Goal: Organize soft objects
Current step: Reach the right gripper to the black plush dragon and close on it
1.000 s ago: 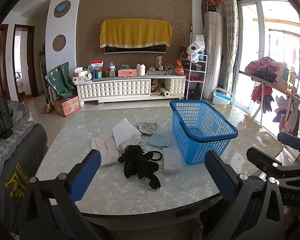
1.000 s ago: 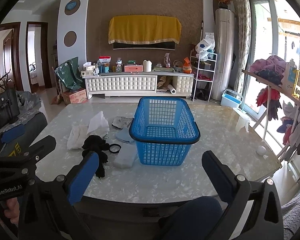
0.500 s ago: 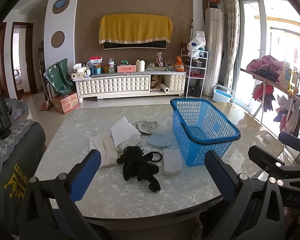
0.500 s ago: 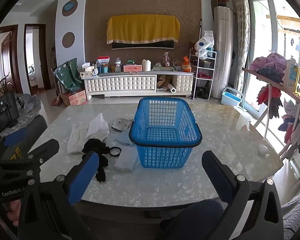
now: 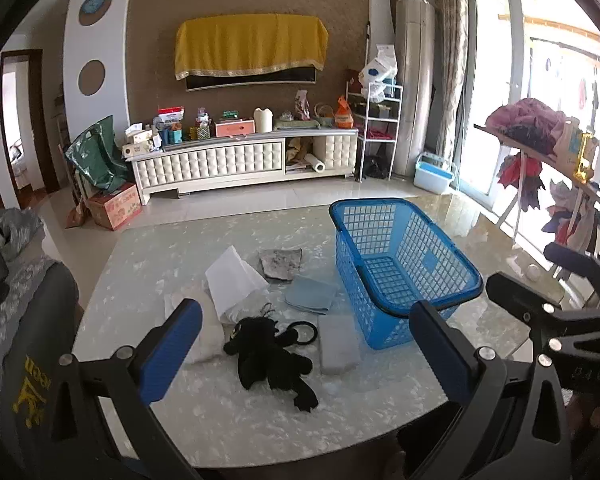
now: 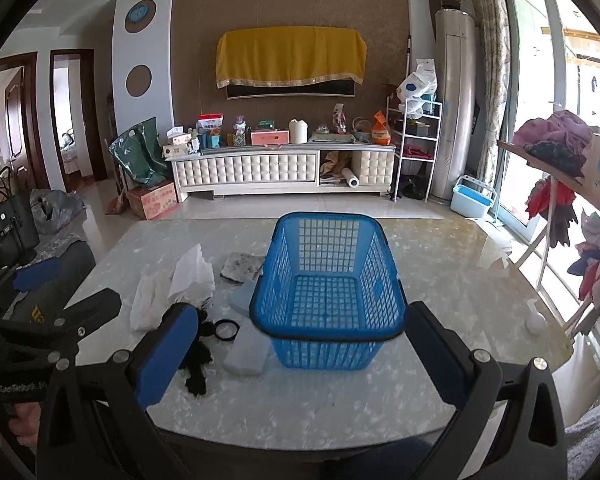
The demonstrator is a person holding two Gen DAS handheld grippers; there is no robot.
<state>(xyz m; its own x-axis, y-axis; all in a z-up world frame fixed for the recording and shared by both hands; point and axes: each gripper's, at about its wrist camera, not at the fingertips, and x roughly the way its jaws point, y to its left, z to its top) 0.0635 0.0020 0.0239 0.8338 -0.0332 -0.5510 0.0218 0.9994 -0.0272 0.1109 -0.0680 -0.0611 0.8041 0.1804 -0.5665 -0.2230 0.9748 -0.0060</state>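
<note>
Both grippers have crept forward toward the table (image 5: 228,420) over the last second, so the marble top and its clutter sit slightly larger in each wrist view; nothing on the table has shifted. The blue plastic basket (image 5: 404,272) stands upright on the right half of the table and holds nothing, its mesh floor bare. Just left of it lie the soft things in a loose cluster: a white folded cloth (image 5: 232,284) propped over a cream towel (image 5: 208,336), a black plush toy (image 5: 272,356) nearest the table's front edge with a black ring (image 5: 302,332) touching it, a grey sponge pad (image 5: 338,344) just beside the basket's wall, a light blue cloth (image 5: 310,298) and a mottled grey rag (image 5: 282,264) behind. The left gripper (image 5: 306,360) hovers above the front edge with fingers spread wide and empty; the right gripper (image 6: 300,356) likewise has its fingers wide apart, framing the basket.
</note>
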